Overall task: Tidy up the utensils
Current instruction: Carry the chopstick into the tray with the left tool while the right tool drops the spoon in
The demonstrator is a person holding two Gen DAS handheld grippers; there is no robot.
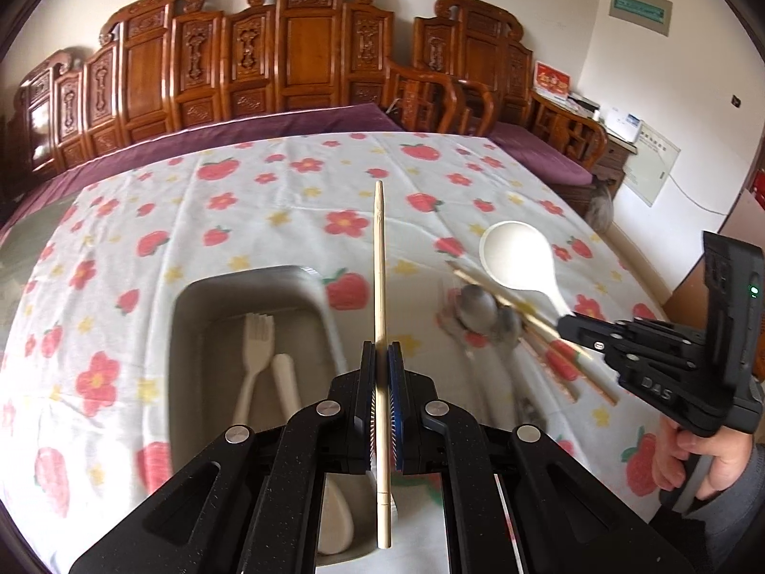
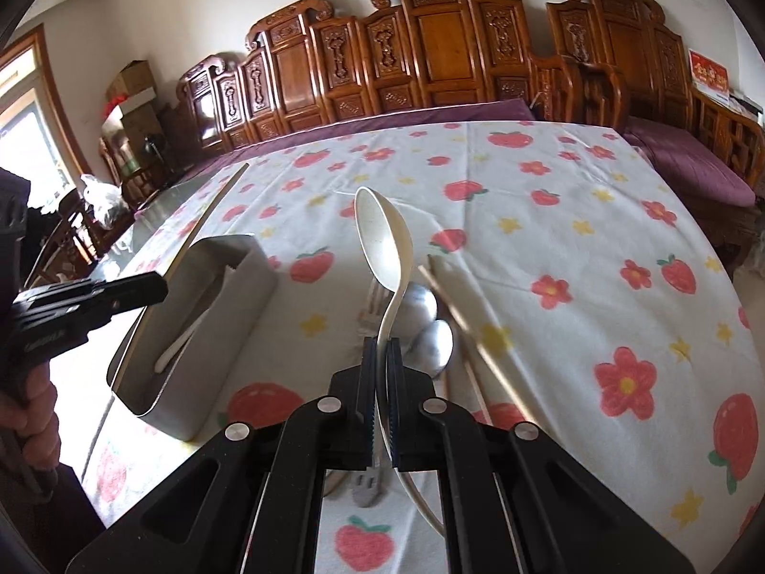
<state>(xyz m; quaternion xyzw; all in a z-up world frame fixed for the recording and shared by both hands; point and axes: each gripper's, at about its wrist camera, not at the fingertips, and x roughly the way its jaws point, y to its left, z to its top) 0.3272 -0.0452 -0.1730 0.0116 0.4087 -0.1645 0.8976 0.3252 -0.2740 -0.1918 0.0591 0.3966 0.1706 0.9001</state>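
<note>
The left gripper point(image 1: 381, 358) is clamped on a single wooden chopstick point(image 1: 379, 263) above the grey bin point(image 1: 191, 301) — the right gripper point(image 2: 381, 358) pinches the cream spoon point(image 2: 385, 244) over the metal spoons point(image 2: 423, 315) on the tablecloth point(image 2: 550, 220).

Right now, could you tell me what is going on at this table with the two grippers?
A person is sorting utensils into a grey bin on the flowered tablecloth. The left gripper is shut on a single wooden chopstick, held above the bin, which already contains a cream fork. The right gripper is shut on the handle of a cream spoon, lifted off the cloth. Metal spoons and more chopsticks lie unsorted on the cloth.
</note>
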